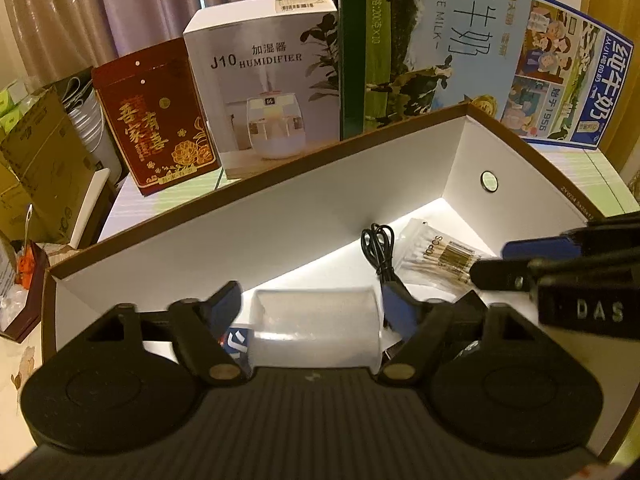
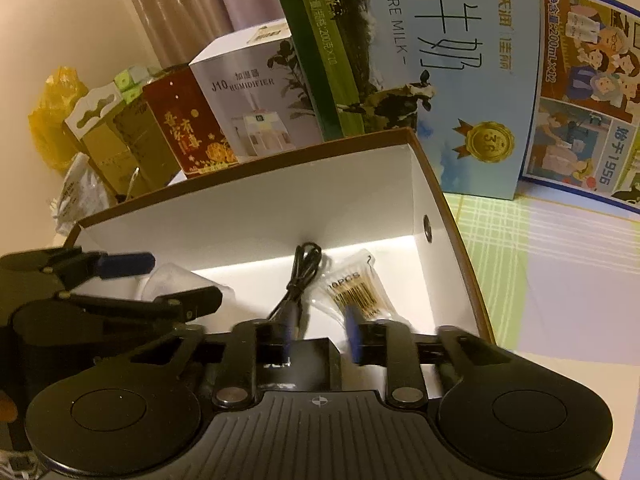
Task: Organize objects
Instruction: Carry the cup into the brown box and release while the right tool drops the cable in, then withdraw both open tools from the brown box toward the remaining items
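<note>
A brown-rimmed box with white walls (image 1: 280, 216) (image 2: 280, 208) stands open on the table. Inside lie a coiled black cable (image 1: 378, 248) (image 2: 300, 276) and a clear packet of cotton swabs (image 1: 444, 256) (image 2: 356, 296). My left gripper (image 1: 310, 308) (image 2: 184, 276) is low inside the box, shut across a white translucent cylinder (image 1: 316, 332) (image 2: 168, 280). My right gripper (image 2: 320, 336) (image 1: 492, 262) hangs at the box's right end with its fingers apart and blurred. It is just above a black block (image 2: 300, 364) and short of the swab packet.
Behind the box stand a red tin (image 1: 156, 128), a white humidifier carton (image 1: 272, 80) and tall milk cartons (image 1: 460, 40) (image 2: 460, 80). Cardboard boxes (image 1: 44, 152) crowd the left. A checked tablecloth (image 2: 540, 260) lies bare to the right.
</note>
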Demonstrator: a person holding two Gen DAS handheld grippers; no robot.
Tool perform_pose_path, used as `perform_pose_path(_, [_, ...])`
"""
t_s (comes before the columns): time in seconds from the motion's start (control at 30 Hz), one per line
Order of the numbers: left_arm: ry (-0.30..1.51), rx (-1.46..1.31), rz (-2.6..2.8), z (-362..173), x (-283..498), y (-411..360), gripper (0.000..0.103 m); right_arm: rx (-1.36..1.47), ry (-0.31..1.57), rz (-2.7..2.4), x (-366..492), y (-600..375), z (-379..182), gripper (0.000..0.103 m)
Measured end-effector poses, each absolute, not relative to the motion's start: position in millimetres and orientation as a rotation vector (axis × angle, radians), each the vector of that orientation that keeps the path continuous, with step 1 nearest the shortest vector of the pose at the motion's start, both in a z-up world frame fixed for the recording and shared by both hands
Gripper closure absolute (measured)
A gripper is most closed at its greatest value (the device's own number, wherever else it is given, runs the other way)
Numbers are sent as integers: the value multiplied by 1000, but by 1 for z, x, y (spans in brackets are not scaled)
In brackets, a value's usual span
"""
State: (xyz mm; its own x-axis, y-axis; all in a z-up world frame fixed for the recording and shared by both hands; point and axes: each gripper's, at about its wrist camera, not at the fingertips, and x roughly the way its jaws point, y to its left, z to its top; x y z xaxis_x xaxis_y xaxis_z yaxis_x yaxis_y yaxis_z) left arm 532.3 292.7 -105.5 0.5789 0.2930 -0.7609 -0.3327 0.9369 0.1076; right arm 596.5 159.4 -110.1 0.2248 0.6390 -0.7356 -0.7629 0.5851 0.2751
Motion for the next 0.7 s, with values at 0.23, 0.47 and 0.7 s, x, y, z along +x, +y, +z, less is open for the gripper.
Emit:
perform_pose_path(0.23, [899, -61, 370, -101, 522, 297, 17, -205, 903, 1025, 583, 158, -104, 39])
perform_pose_path(0.47, [922, -88, 415, -88, 501, 302, 14, -242, 870, 1052, 567, 154, -96, 13])
perform_pose_path(0.7, [932, -122, 424, -72, 477, 294, 12, -239, 859, 1064, 555, 143, -85, 7])
